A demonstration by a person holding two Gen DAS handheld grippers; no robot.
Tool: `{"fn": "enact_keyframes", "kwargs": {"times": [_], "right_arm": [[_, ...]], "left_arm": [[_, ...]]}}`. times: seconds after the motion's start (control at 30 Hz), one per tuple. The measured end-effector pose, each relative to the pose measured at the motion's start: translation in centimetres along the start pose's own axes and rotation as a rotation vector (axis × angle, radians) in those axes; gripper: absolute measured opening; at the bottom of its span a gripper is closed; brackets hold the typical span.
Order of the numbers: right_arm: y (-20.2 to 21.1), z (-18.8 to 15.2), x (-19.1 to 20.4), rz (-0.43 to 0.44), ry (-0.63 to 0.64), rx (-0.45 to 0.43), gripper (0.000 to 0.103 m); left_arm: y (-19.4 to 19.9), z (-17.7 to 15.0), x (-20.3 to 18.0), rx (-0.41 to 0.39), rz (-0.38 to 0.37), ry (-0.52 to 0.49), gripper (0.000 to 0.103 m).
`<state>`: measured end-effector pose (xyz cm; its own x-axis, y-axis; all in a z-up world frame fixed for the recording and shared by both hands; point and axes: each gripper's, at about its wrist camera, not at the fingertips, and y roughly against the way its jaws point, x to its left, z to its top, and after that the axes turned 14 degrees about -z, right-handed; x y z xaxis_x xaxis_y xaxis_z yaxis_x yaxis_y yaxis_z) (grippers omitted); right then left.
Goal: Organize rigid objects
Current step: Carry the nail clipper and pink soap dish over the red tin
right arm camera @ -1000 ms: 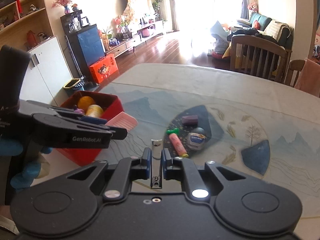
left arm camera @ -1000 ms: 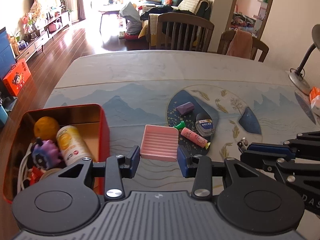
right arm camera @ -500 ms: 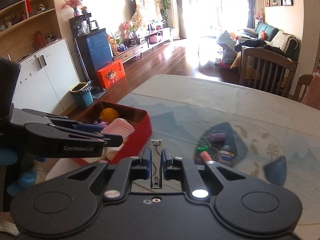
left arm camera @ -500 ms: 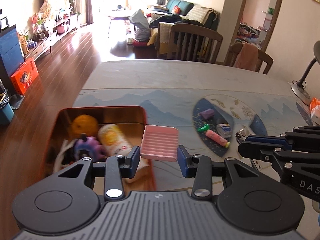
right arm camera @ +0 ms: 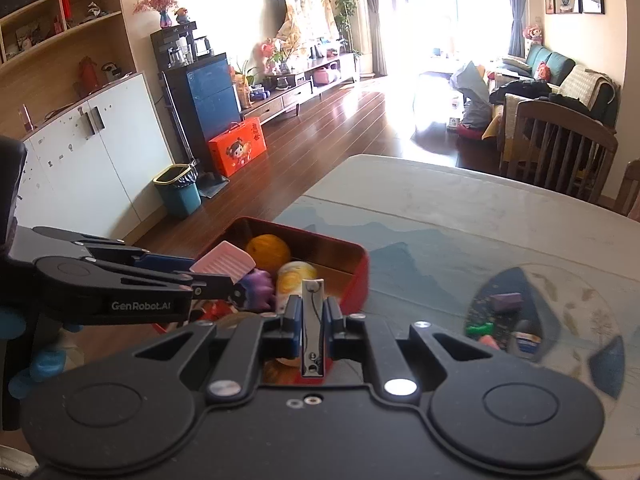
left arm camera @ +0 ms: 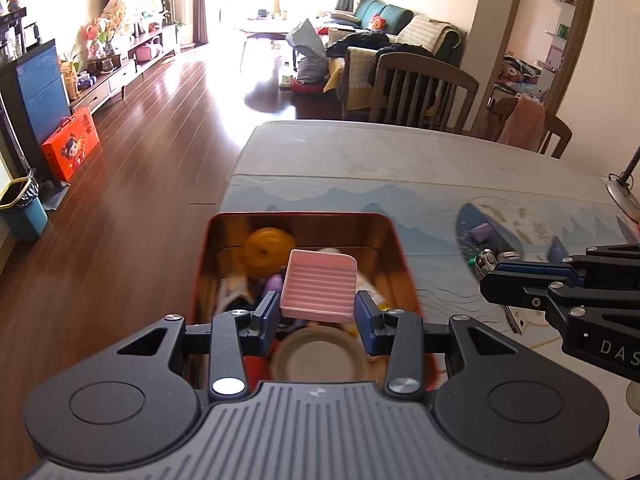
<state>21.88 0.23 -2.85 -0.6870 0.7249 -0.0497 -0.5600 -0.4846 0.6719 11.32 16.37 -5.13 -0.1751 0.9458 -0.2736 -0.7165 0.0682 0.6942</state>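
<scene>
The left claw [left arm camera: 317,315] gripped a pink ridged plastic soap dish [left arm camera: 319,290] by its sides, holding it over the open red metal tin [left arm camera: 394,240] at the bench [left arm camera: 400,160] edge. The right claw [right arm camera: 312,312] was clamped narrowly on silver metal nail clippers [right arm camera: 312,328], beside the tin. Inside lay an orange ball [left arm camera: 267,246] and a purple toy [right arm camera: 260,286]. Farther off, a purple block [right arm camera: 507,301] rested on the bench.

red box [left arm camera: 404,264] crowded w/ orange [left arm camera: 267,245], jar [left arm camera: 320,356], table [left arm camera: 400,168] beyond bare
</scene>
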Motion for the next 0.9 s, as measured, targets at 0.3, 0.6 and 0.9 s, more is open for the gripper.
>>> {"fn": "enact_keyframes", "kwargs": {"times": [0.3,0.6,0.9], "right_arm": [[-3.6,0.4,3.8,0.012,0.027,0.064,0.010],[-6.0,-0.2,6.5,0.020,0.077,0.124,0.010],[-7.3,-1.1,7.7,0.023,0.122,0.171,0.010]], "left_arm": [[-1.3,0.7,4.0,0.021,0.021,0.002,0.039],[-3.5,1.9,5.9,0.033,0.005,-0.020,0.039],[-5.2,1.4,6.4,0.074,-0.020,-0.009,0.039]]}}
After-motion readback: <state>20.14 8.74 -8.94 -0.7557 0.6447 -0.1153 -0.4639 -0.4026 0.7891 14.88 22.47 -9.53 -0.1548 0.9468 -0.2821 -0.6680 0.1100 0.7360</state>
